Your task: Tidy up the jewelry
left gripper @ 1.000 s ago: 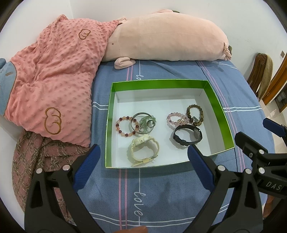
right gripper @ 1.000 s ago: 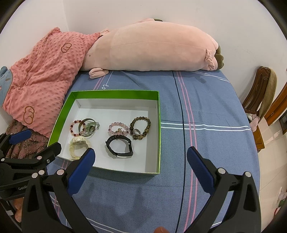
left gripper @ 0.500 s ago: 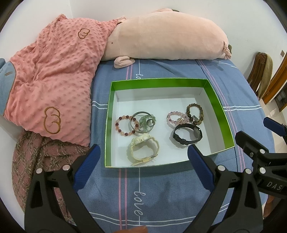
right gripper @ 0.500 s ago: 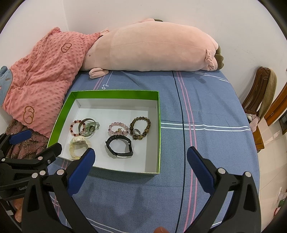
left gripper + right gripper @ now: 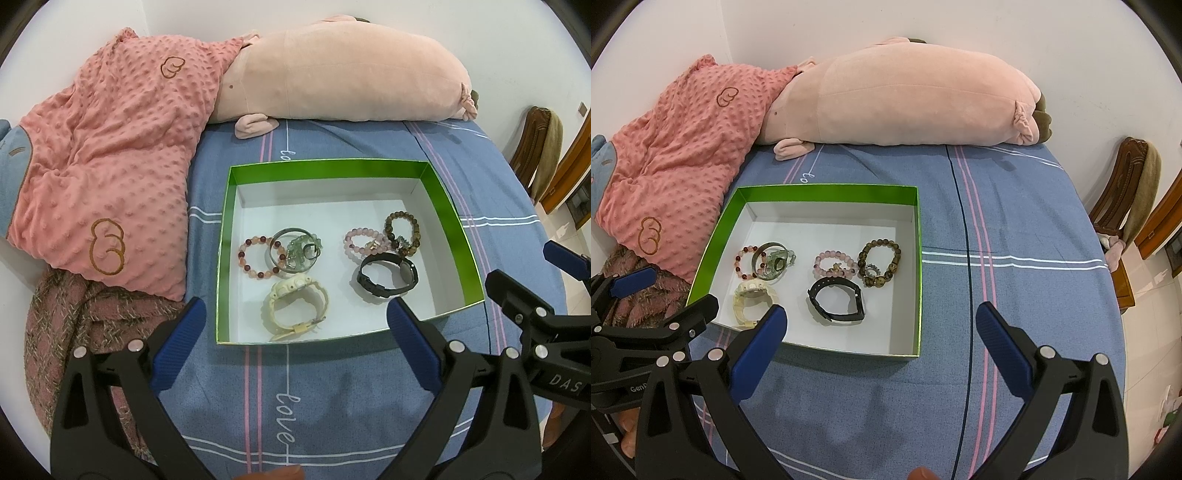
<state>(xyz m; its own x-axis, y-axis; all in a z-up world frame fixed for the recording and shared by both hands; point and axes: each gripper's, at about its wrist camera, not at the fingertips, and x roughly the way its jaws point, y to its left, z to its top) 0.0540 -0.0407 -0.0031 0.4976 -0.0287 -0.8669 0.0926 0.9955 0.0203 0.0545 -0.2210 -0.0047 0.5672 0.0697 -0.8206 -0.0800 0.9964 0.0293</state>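
A green-walled white box (image 5: 332, 171) (image 5: 827, 192) lies on the blue bed sheet. Inside lie a cream watch (image 5: 295, 306) (image 5: 753, 301), a black watch (image 5: 388, 275) (image 5: 836, 301), a red-and-pink bead bracelet (image 5: 258, 254), a metal bangle with green beads (image 5: 295, 253) (image 5: 772, 260), a pink bead bracelet (image 5: 364, 245) (image 5: 834, 266) and a brown bead bracelet (image 5: 402, 232) (image 5: 881, 267). My left gripper (image 5: 295, 328) is open and empty, held above the box's near edge. My right gripper (image 5: 881, 332) is open and empty, near the box's near right corner.
A long pink plush pillow (image 5: 343, 77) (image 5: 901, 99) lies along the wall behind the box. A dotted pink blanket (image 5: 107, 155) and a woven throw (image 5: 74, 317) lie left. A wooden chair (image 5: 1123, 206) stands past the bed's right edge.
Both grippers have stayed nearly still. The left wrist view has shifted very slightly; the box sits a touch higher in it. The jewelry has not moved.
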